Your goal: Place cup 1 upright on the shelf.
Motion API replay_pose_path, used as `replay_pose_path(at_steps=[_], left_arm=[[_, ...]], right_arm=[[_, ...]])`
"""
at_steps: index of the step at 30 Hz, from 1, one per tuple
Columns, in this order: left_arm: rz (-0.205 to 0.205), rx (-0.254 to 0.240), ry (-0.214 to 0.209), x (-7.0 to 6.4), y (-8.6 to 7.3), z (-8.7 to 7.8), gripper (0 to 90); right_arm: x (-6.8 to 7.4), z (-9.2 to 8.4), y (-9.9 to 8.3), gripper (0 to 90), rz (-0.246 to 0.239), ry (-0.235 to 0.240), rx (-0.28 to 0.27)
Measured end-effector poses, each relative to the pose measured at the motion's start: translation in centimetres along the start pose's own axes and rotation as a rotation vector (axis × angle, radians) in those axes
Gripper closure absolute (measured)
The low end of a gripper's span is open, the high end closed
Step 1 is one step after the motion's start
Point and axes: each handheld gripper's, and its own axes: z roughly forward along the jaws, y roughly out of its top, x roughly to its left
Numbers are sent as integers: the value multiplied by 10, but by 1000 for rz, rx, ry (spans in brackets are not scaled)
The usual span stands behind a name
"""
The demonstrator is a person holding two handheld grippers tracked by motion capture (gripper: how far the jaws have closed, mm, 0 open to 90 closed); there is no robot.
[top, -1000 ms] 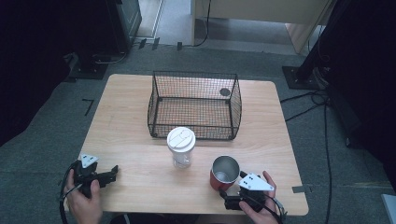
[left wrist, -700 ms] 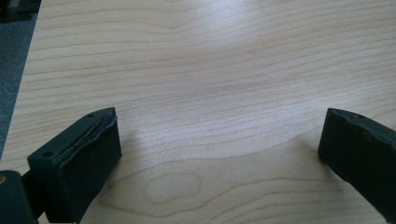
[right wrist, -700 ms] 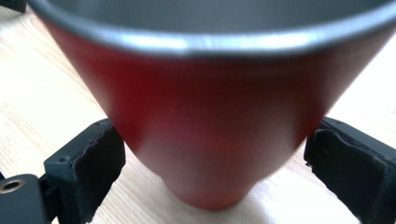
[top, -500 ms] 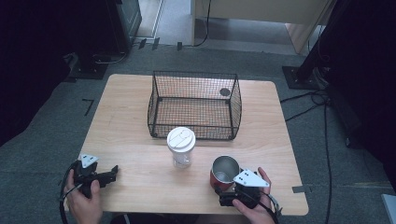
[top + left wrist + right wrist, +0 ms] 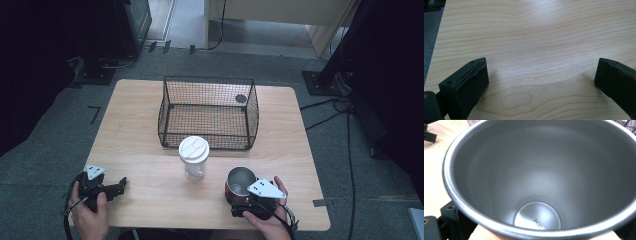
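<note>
The steel cup (image 5: pixel 240 182), red on the outside, stands just in front of the wire basket (image 5: pixel 209 113) and toward its right end, near the table (image 5: pixel 140 100) edge closest to the person. My worry is a tip-over. The right gripper (image 5: pixel 239 201) has closed in on the cup from the near side, and if its jaws press high on the wall or catch only part of it, the empty cup could rock or skid across the smooth wood, likely toward the lidded clear tumbler (image 5: pixel 194 158) standing just to its left, also in front of the basket. A lift with a shallow hold could let it slip out too.

In the right gripper view the cup's bare interior (image 5: pixel 541 175) looms large, with a jaw beside its outer wall at lower left. The jaws seem to flank the cup, but I cannot tell whether they are actually pinching it.

The left gripper (image 5: pixel 118 185) rests well to the left of the basket's front, near the table's near edge. Its fingers (image 5: pixel 466 85) are spread wide with nothing but bare wood between them, holding nothing.
</note>
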Motion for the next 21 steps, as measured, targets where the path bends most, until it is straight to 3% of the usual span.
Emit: replay_pose_path(at_steps=[21], left_arm=[[0,0,0,0,0,0,0]], right_arm=[[6,3,11,56,23,-23,-70]])
